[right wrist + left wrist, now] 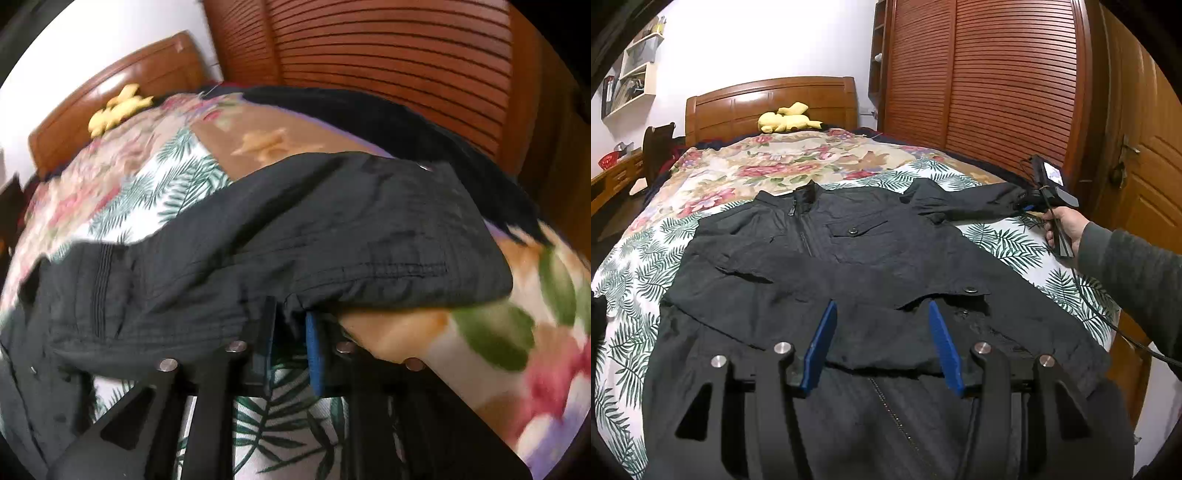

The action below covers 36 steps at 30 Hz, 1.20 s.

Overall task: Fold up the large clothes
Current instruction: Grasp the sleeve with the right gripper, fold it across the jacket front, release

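Note:
A black zip jacket [849,258] lies front up on the bed, collar toward the headboard. One sleeve is folded across its chest. My left gripper [882,306] is open and empty above the jacket's lower front, blue fingers [822,343] spread wide. My right gripper [1028,206] is at the bed's right side, shut on the cuff of the other sleeve [975,201], which stretches out to the right. In the right wrist view the cuff [369,236] is pinched between the nearly closed blue fingers [314,350], and that gripper [291,310] holds it just above the bedspread.
The bed carries a leaf-print sheet [639,266] and a floral blanket [768,162]. A yellow plush toy [785,118] lies by the wooden headboard [768,103]. A louvred wardrobe [990,81] stands close on the right. A desk and chair [657,147] stand at left.

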Available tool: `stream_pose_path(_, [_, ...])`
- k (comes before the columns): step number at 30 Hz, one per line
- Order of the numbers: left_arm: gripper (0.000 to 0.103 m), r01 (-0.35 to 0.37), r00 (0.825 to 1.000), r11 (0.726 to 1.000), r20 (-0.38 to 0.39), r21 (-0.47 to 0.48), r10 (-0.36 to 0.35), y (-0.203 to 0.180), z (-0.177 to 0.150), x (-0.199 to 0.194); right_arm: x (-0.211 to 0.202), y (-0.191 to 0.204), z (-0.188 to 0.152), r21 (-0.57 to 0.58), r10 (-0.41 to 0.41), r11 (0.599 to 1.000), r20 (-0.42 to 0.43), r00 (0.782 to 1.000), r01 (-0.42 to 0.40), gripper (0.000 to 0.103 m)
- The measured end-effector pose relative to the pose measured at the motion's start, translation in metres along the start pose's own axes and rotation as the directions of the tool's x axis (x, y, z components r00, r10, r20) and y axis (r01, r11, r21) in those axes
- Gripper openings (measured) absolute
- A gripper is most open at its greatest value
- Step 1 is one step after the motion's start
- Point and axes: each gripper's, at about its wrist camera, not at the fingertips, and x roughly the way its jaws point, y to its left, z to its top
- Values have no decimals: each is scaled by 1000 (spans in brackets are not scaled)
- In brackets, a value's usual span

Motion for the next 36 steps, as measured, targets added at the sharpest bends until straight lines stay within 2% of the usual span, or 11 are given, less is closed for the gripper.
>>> stream_pose_path(4, [51,-5,1000,1000,-5,-12,5,3,0,1,-30,19,3,-89,7,996,90,996,1,5])
stream_pose_path(8, [51,-12,1000,1000,-5,-16,12,5,-1,-1,-77,49,8,-199,85,979,190,978,-46,5])
stream_pose_path(11, [51,-15,1000,1000,2,-19,15,6,-2,-5,-117,79,7,-294,199,947,222,955,-129,4])
stream_pose_path(14, [51,-5,1000,999,3,-31,5,7,-1,-7,-157,109,1,-375,316,902,237,919,-214,4])
stream_pose_path(18, [51,-11,1000,999,6,-33,11,8,-1,-11,-197,154,-16,-488,452,819,223,863,-303,4])
stream_pose_path(20, [51,-17,1000,999,13,-32,18,10,-1,-14,-210,178,-28,-549,514,761,185,838,-346,4])
stream_pose_path(24, [51,-29,999,999,26,-34,30,14,-1,-22,-212,210,-54,-591,590,664,36,807,-459,4])
stream_pose_path(25, [51,-28,999,999,28,-37,29,15,-2,-24,-208,216,-62,-592,592,643,-20,806,-487,4])
stream_pose_path(31, [51,-22,999,999,41,-42,24,19,-2,-34,-185,232,-91,-620,481,628,-166,861,-471,8])
stream_pose_path(33, [51,-21,999,999,44,-41,23,20,-2,-36,-186,231,-97,-618,470,618,-204,859,-486,17])
stream_pose_path(36, [51,-22,999,999,49,-43,24,21,-1,-38,-196,226,-105,-596,472,631,-212,856,-496,25])
